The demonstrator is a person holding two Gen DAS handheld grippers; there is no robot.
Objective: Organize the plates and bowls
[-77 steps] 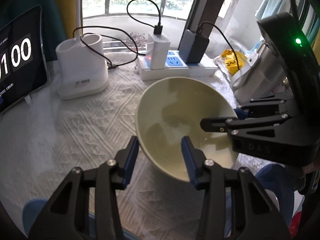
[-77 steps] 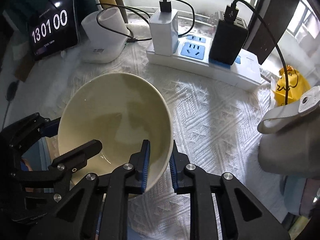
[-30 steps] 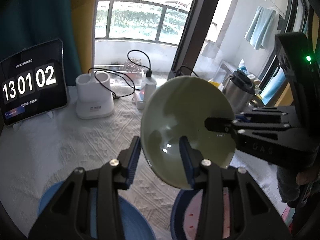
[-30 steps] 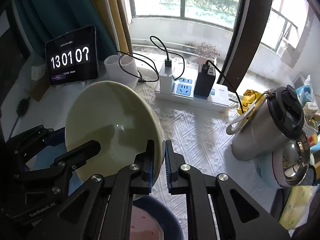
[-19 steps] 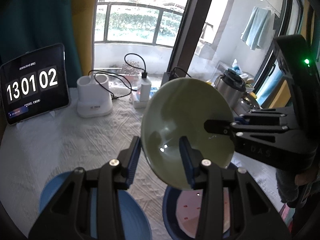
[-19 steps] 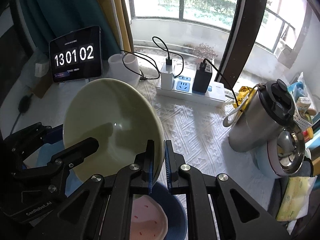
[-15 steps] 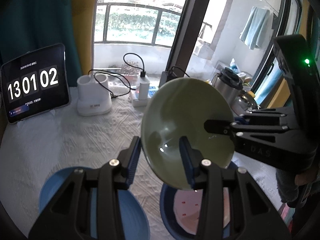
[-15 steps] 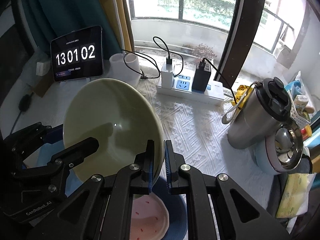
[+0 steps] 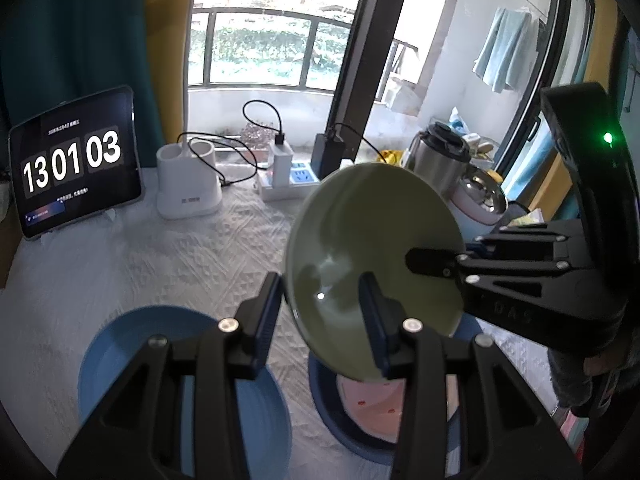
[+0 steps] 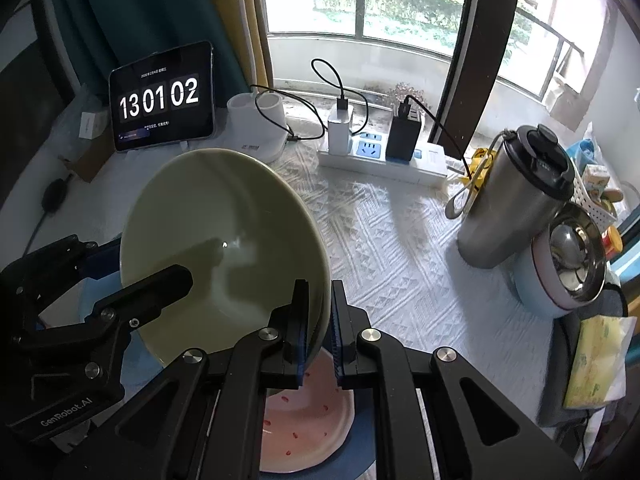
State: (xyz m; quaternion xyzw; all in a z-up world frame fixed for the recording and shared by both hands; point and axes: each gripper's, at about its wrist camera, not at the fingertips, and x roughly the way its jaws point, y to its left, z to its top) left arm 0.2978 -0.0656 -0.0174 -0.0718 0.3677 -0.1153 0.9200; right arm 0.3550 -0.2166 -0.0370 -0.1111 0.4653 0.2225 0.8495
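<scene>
Right gripper [image 10: 320, 332]: jaws pinched on the near rim of the green bowl [image 10: 224, 256], one pad inside the wall, one outside. Left gripper [image 9: 320, 316]: jaws part-spread astride the opposite rim, one pad inside the bowl and one outside; whether either pad bears on the wall cannot be told. The bowl is held clear of the bench [image 9: 120, 248], tilted, its opening turned towards the left gripper's camera.

Directly beneath it sits a pink dish [image 10: 308, 432] with red flecks, nested in a dark blue plate [image 9: 344, 432]. A lighter blue plate [image 9: 120, 344] lies beside these, apart from them.

Risks, in my judgement:
- The firm hold appears to be one thin pinch on a glazed, curved rim. The bowl could pivot or slip out and strike the pink dish.
- If the two grippers drift apart or twist unequally, the rim could be levered free.
- Lowering while tilted would land one edge first, inviting chipping or a skewed nest.

Legible writing: "GenRobot.AI" on the left gripper's body, seen from the right wrist; "D A S" on the right gripper's body. The tablet [image 9: 76, 164] reads "13 01 03" in one view, "13 01 02" in the other. Smaller print is unreadable.
</scene>
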